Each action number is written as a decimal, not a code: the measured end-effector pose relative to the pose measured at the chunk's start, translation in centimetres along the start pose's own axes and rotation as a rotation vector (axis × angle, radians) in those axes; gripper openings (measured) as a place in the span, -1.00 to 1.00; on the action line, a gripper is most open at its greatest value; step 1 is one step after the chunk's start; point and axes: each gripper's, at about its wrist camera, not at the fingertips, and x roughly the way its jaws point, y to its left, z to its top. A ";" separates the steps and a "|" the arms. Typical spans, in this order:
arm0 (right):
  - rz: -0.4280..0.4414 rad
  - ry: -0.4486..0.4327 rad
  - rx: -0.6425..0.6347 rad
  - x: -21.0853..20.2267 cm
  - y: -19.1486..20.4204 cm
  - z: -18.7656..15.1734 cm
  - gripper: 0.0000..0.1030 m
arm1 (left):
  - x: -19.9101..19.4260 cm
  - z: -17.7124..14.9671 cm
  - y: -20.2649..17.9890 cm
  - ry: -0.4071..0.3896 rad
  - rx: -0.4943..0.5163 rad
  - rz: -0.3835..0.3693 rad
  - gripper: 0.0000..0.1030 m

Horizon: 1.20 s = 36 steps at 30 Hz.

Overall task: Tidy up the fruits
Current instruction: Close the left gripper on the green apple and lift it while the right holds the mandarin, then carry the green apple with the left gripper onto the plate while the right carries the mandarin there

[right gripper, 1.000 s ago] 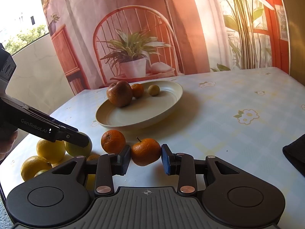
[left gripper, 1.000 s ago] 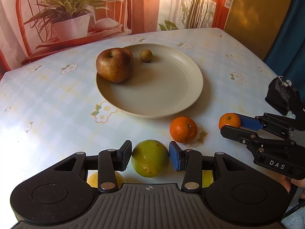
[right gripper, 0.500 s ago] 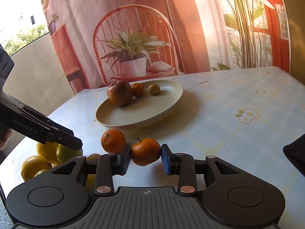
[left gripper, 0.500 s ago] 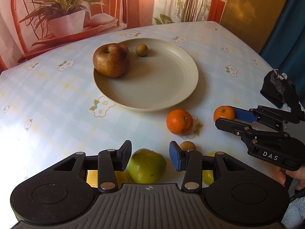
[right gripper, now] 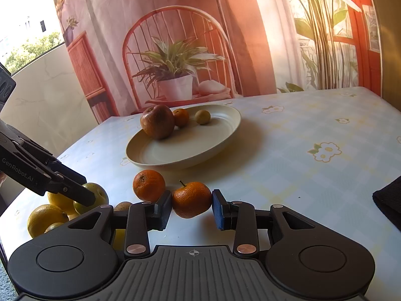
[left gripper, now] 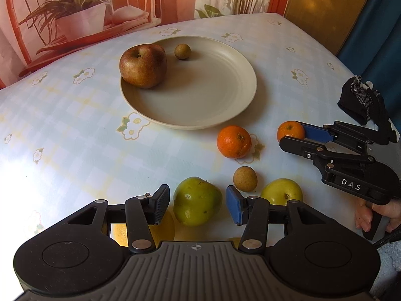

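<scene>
Gripping a stemmed mandarin on the table in my right gripper. My left gripper, jaws just widening, straddles a green apple without pressing, short of the plate.

Warm sunlight from the left, sharp shadows, fisheye-bent edges.

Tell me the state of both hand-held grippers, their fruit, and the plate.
Left hand-held gripper: open, jaws have just been opening.
Green apple: on the table between those jaws, not gripped.
Right hand-held gripper: shut.
Stemmed mandarin: clamped between its pads.
Plate: upright, holding a brown apple.
</scene>
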 end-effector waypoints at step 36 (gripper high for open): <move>-0.123 0.130 -0.179 0.1 2.6 6.7 -0.39 | -1.8 0.6 -0.3 -0.236 -0.041 0.062 -0.06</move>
